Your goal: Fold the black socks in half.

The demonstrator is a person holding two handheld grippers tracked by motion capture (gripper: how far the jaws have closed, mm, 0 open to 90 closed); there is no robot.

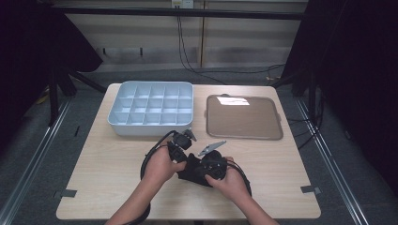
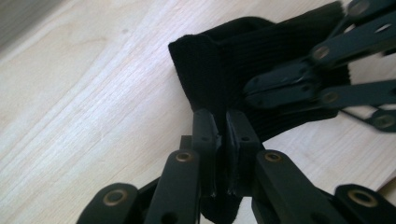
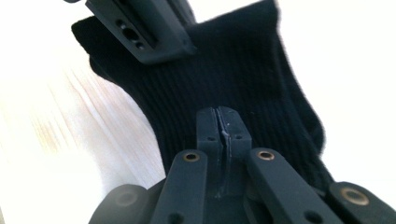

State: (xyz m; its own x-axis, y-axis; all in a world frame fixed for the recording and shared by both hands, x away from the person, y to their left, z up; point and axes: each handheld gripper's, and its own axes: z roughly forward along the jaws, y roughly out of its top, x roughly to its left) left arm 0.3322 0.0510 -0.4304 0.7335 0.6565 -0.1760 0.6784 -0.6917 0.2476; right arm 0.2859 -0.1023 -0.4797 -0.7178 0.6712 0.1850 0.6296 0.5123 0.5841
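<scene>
The left gripper [image 2: 222,122] pinches a black sock [image 2: 219,70] on the table [image 2: 84,107]. The right gripper [image 3: 218,119] pinches it too.

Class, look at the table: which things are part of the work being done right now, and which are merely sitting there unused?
In use:
- black sock
- left gripper, shut on the sock
- right gripper, shut on the sock

Unused:
- white divided box
- brown tray

In the high view the black sock [image 1: 191,171] sits low centre, mostly covered by both hands; its shape cannot be made out; in the right gripper view the table [image 3: 56,140] at left is washed out and blurred; the sock's lower end runs off the bottom edge.
</scene>
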